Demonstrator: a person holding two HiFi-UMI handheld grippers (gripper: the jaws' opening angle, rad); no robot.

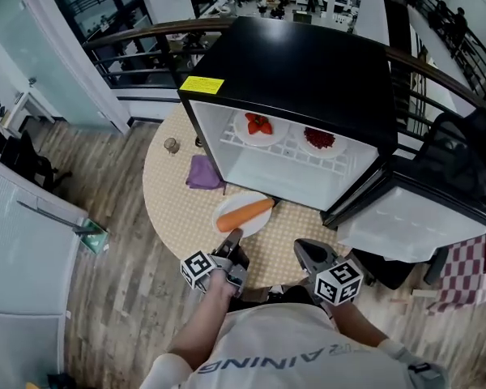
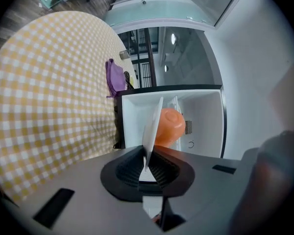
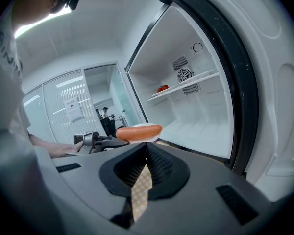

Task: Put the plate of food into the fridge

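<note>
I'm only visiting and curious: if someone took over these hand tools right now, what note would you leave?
Left gripper: shut on the plate rim.
Right gripper: shut, empty.
Plate with carrot is over the table, just outside the open fridge.
Done: door open, plate gripped.
Left: set plate on the bare lower floor, let go, close door.

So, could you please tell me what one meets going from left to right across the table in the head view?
Small jar → purple cloth → plate with the carrot → right gripper.
</note>
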